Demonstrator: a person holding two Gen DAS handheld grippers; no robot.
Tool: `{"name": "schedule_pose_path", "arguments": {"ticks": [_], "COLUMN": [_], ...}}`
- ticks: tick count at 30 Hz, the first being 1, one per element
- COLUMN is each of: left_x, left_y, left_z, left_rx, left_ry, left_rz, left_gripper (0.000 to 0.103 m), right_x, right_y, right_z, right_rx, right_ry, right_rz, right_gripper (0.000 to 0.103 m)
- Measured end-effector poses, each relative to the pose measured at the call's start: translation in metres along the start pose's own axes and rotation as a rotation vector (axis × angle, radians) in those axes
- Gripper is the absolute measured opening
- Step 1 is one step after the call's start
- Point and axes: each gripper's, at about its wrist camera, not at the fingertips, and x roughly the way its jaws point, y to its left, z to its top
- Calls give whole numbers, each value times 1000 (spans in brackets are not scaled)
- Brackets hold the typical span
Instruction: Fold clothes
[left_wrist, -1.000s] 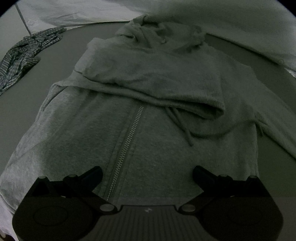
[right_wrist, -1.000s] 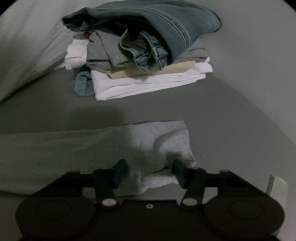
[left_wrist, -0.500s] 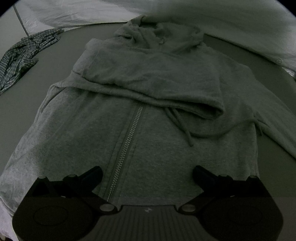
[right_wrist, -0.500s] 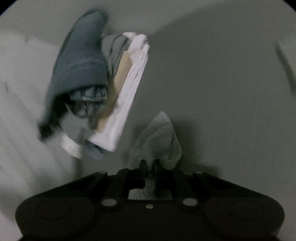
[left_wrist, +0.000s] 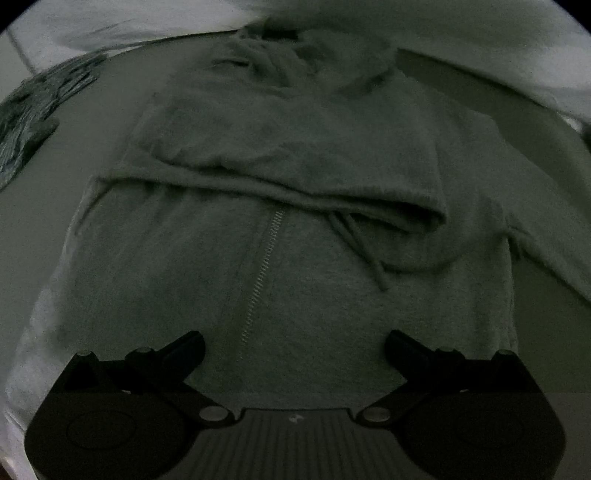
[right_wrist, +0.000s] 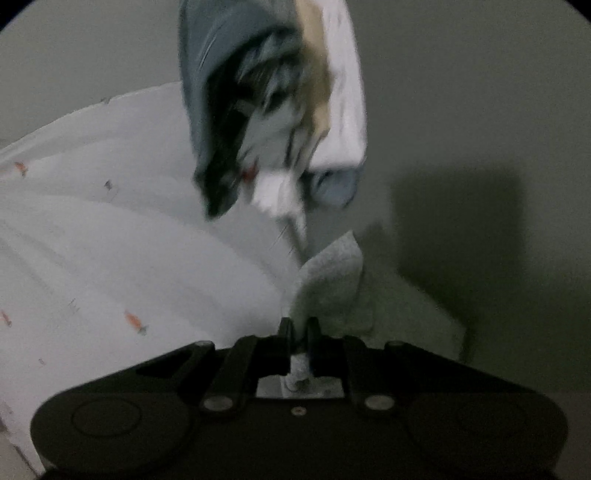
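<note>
A grey zip hoodie (left_wrist: 295, 229) lies spread on the dark surface, one sleeve folded across its chest, its zipper (left_wrist: 264, 269) running down the middle. Above its hem hovers my left gripper (left_wrist: 293, 341), open, nothing between its fingers. In the right wrist view my right gripper (right_wrist: 298, 326) is shut on the grey sleeve cuff (right_wrist: 332, 280), which rises from between the pads. The picture there is rolled on its side and blurred.
A stack of folded clothes (right_wrist: 273, 110) with jeans on top lies beyond the right gripper. A white sheet with small prints (right_wrist: 110, 258) fills the left of that view. A checked shirt (left_wrist: 33, 110) lies crumpled at the hoodie's far left.
My right gripper closed on the sleeve cuff, lifted it and rolled about a quarter turn, so the clothes stack now appears sideways. The left gripper barely moved.
</note>
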Motion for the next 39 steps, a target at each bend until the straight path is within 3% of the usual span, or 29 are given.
{"name": "schedule_pose_path", "arguments": {"ticks": [3, 11, 24, 31, 36, 39], "left_x": [-13, -22, 2, 17, 30, 37], "left_y": [18, 106, 262, 324, 353, 363], "left_z": [8, 36, 71, 83, 88, 86], "left_rx": [26, -30, -181, -259, -311, -330], "left_ry": [-59, -113, -176, -209, -196, -186], "left_rz": [10, -15, -50, -45, -36, -30], "left_gripper": [103, 103, 103, 103, 103, 103], "right_x": [15, 56, 173, 224, 251, 261], "right_y": [7, 6, 7, -9, -18, -30], "right_z": [-35, -149, -359, -471, -528, -548], "right_rx": [9, 105, 189, 226, 211, 168], "right_ry": [50, 182, 461, 649, 751, 786], "right_rz": [43, 122, 177, 138, 90, 6], "right_gripper": [8, 8, 8, 8, 8, 8]}}
